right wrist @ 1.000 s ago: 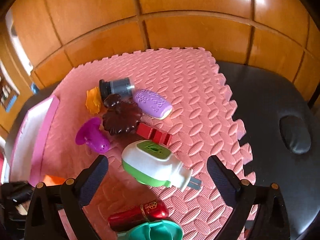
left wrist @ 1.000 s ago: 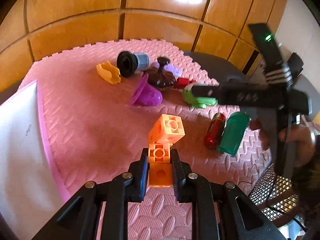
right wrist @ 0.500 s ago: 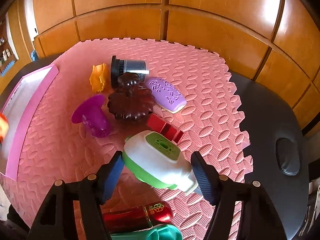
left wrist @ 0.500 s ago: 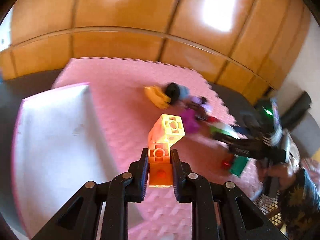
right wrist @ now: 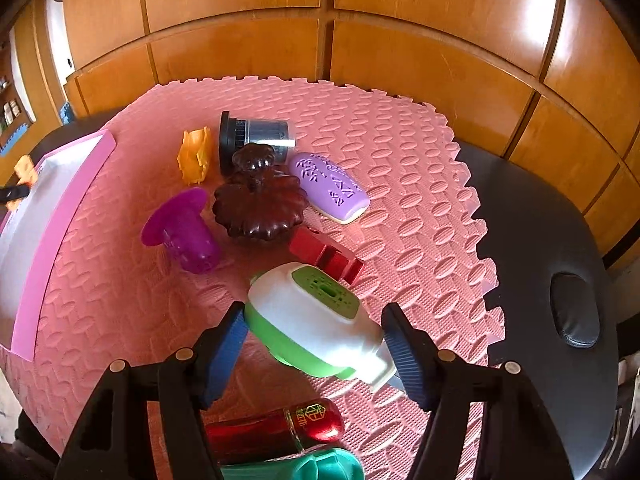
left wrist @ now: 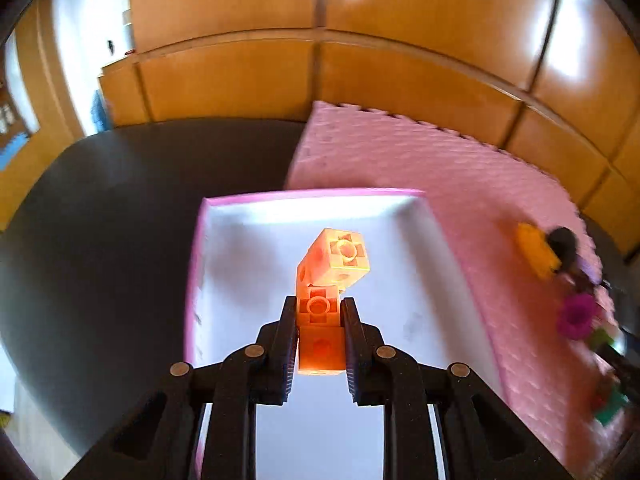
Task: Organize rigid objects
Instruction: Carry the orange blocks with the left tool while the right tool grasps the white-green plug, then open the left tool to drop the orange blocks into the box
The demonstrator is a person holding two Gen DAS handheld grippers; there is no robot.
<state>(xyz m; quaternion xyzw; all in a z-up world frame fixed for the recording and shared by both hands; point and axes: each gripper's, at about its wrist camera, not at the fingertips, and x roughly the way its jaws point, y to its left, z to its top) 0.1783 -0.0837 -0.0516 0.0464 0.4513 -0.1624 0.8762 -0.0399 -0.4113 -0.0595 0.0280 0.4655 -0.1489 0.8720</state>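
Note:
My left gripper (left wrist: 319,308) is shut on a stack of orange building blocks (left wrist: 334,256), held above the white tray with a pink rim (left wrist: 400,240). From the right wrist view, that tray (right wrist: 68,200) lies at the left edge of the pink foam mat (right wrist: 400,160), with the orange blocks (right wrist: 25,168) over its far end. My right gripper (right wrist: 313,314) has its blue pads pressed on both sides of a white and green plug-in device (right wrist: 316,312) low over the mat.
On the mat lie a yellow piece (right wrist: 194,154), a grey and black cylinder (right wrist: 260,136), a brown shell-shaped box (right wrist: 258,208), a purple cup (right wrist: 184,232), a lilac case (right wrist: 330,186) and a red block (right wrist: 326,254). A red tube (right wrist: 280,424) and a teal item (right wrist: 320,466) lie under my right gripper. The black table (right wrist: 540,240) extends right.
My left gripper swung left with the orange blocks, from over the mat to over the white tray. My right gripper's jaws came in from wide apart onto the white and green device.

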